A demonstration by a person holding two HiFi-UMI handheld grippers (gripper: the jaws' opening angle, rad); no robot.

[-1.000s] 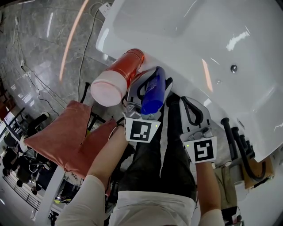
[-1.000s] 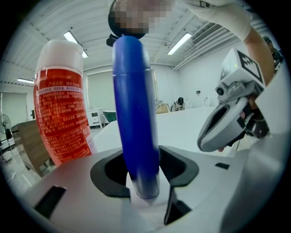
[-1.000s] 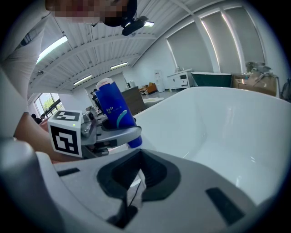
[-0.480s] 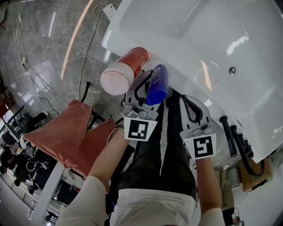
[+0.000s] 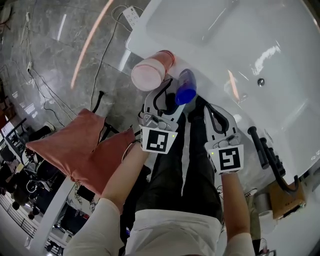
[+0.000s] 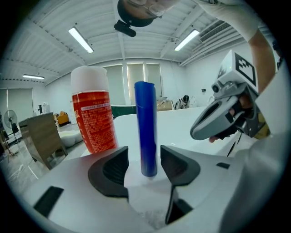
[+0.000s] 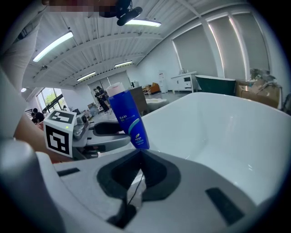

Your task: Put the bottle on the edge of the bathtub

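A blue bottle stands upright on the white bathtub's edge, beside a red bottle with a pale cap. My left gripper sits just behind the blue bottle. In the left gripper view the blue bottle stands between the two dark pads with a gap on each side. The jaws have just been opening and my left gripper is open. The red bottle is to its left. My right gripper hovers to the right, shut and empty, with the blue bottle ahead of it.
The bathtub basin has a drain in it. Black fittings stick out at the tub's right end, by a cardboard box. A pink cushion lies to the left. A power strip and cables lie on the grey floor.
The left gripper's jaws have spread apart and drawn back a little from the blue bottle, which now stands free on the tub's edge. The right gripper has stayed put.
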